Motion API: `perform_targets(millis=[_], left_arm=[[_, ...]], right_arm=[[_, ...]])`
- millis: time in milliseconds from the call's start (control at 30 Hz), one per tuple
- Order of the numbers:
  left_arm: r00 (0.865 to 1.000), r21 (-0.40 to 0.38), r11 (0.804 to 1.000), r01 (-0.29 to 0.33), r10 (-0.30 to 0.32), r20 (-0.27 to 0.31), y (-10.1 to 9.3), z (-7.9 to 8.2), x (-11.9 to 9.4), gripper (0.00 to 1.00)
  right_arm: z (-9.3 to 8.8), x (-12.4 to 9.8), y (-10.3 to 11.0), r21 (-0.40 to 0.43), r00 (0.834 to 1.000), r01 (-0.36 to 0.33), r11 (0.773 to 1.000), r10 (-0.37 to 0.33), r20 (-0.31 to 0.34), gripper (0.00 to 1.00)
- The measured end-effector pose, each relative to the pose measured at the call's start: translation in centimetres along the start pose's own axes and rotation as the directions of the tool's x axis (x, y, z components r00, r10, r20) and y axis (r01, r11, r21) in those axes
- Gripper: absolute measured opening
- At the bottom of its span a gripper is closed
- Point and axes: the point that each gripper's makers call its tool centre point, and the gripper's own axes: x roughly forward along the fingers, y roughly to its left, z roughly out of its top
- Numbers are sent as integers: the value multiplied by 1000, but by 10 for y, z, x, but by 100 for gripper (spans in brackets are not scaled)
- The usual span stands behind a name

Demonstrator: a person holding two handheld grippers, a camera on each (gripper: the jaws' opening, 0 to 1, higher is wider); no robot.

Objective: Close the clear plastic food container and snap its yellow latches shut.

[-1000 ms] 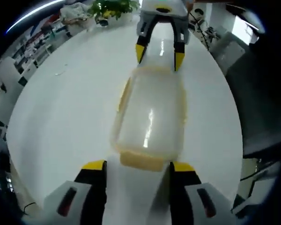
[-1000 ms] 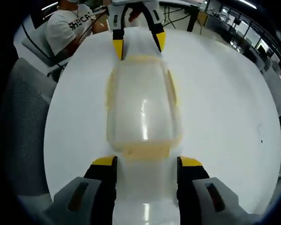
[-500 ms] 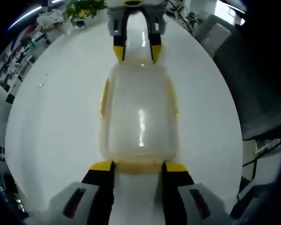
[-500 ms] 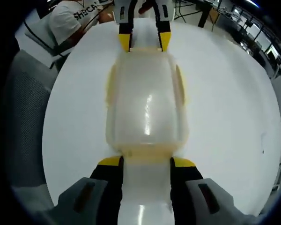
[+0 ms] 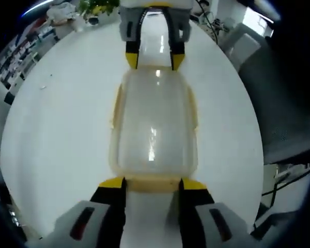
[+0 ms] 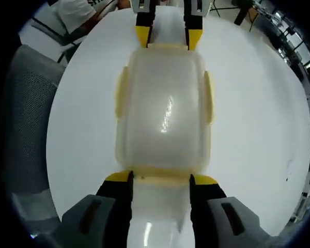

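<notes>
Container (image 5: 154, 126) — apparently unlabelled — between tongs (image 5: 152, 184)

Container (image 6: 164, 111) walls frosted, contents indiscernible. Near-end latch (image 5: 152, 183) partly behind left tool (image 5: 152, 184) tips. Seated person (image 6: 85, 10) cut by edge. Background shelving (image 5: 20, 39) blurred.

— What kind of place is this?
— An open office or lab: a big white table (image 5: 51, 134), grey mesh chairs (image 6: 28, 119), shelves (image 5: 18, 49) along one wall, a potted plant (image 5: 95, 6), cables (image 5: 209, 18).
</notes>
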Motion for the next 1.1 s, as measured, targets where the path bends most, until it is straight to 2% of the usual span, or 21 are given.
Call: perform_targets(millis=[100,133,533,700,933,1100], left_arm=[[1000,-7,1000,0,0,4,0,-1,0,35],[1000,-9,1000,0,0,5,-1,0,-1,35],[999,0,1000,5,-5,32,-1,1,-2,34],[1000,3,1000,-2,2,26,-1,2,-2,34],[999,-6,1000,0,0,32,-5,15,-18,34],[999,-5,1000,-6,6,35,-4,21,-30,34]], right_arm=[[1,0,1,23,997,9,1000,-7,-74,41],[2,1,1,21,997,9,1000,-7,-76,41],[0,-1,-1,14,999,1,1000,-1,-39,38],[0,-4,1,42,1000,-15,999,14,9,38],[-4,-17,1,15,1000,-4,1000,4,22,38],[-2,-32,2,26,999,8,1000,-9,41,38]])
